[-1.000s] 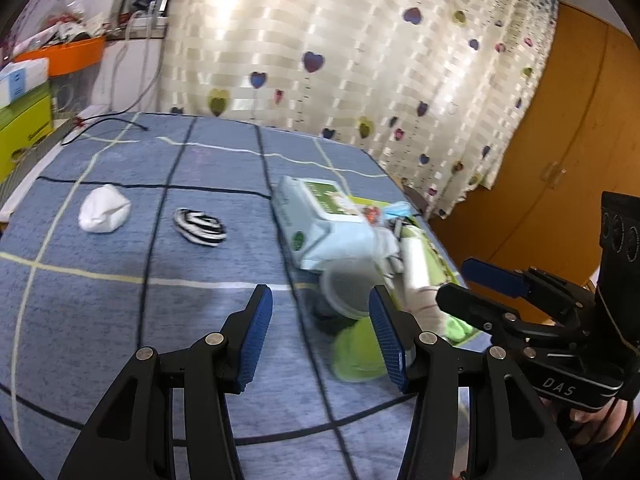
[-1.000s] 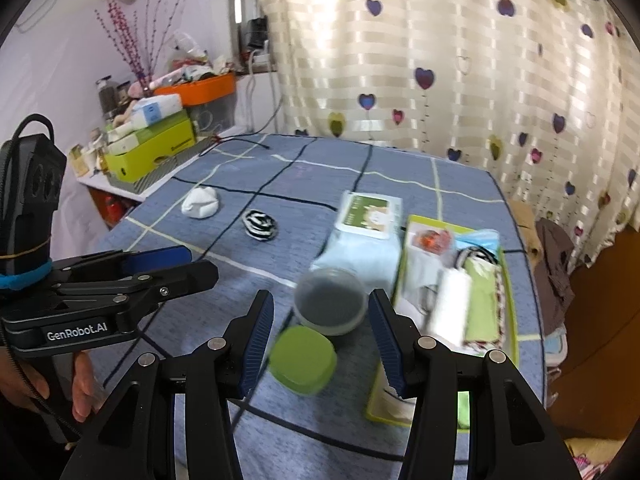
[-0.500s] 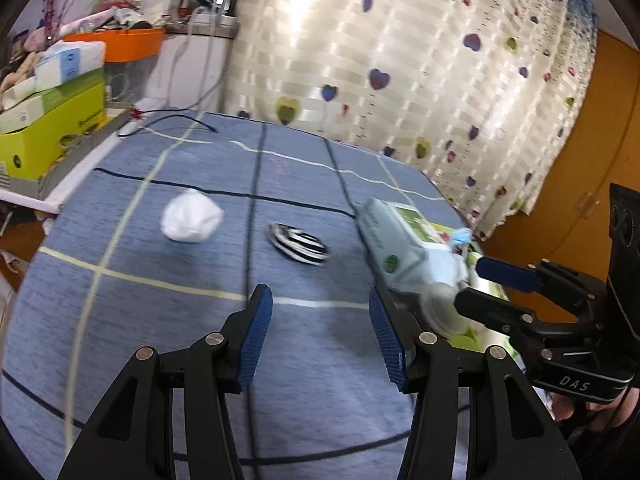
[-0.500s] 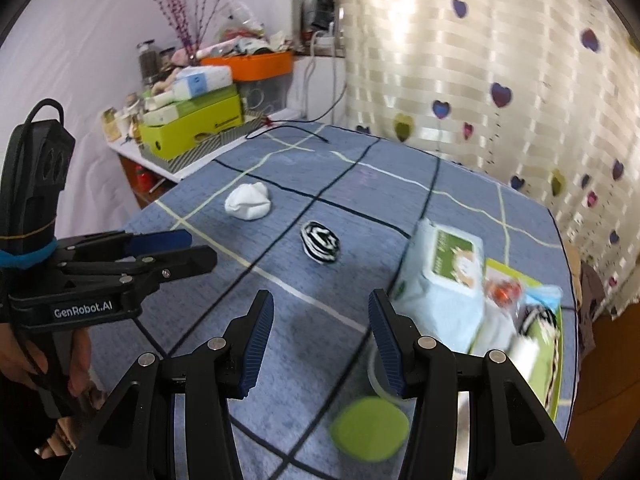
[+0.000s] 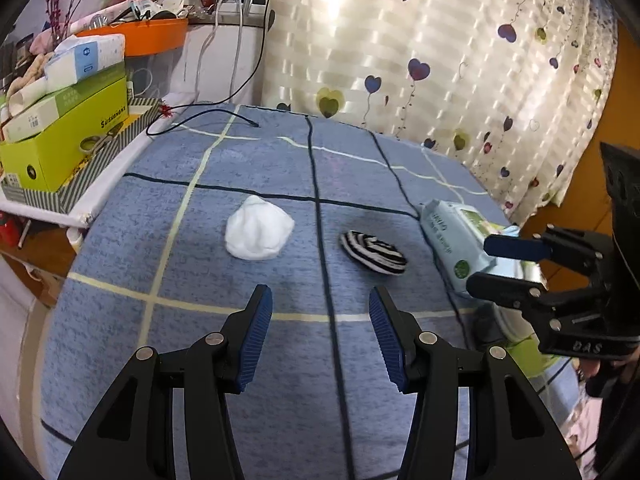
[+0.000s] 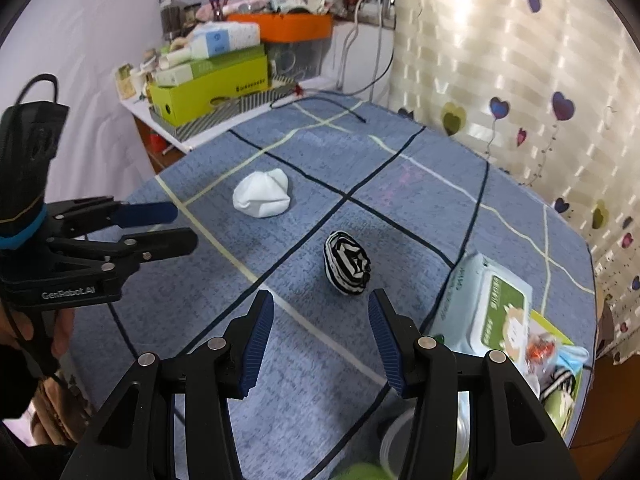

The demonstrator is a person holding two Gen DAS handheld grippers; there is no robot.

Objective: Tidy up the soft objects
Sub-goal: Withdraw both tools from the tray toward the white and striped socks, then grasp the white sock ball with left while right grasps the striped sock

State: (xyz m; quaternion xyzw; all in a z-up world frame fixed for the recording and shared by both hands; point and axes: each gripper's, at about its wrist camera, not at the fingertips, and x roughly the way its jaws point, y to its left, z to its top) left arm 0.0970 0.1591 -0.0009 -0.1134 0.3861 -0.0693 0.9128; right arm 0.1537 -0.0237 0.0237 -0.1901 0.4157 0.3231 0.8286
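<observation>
On the blue checked tablecloth [image 5: 192, 240] lie 2 soft balls, a white sock ball [image 5: 258, 228] and a striped sock ball [image 5: 372, 251], near each other. Both the left gripper [image 5: 320, 334] and the right gripper [image 6: 320, 338] stand apart, holding nothing. Only the right wrist view shows the green tray [image 6: 560, 396] behind the wipes pack [image 6: 486, 308].

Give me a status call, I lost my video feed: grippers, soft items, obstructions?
Left hand-held gripper open, empty. Right hand-held gripper open, empty. White bundle and striped bundle untouched on blue cloth. Nothing blocking either.
</observation>
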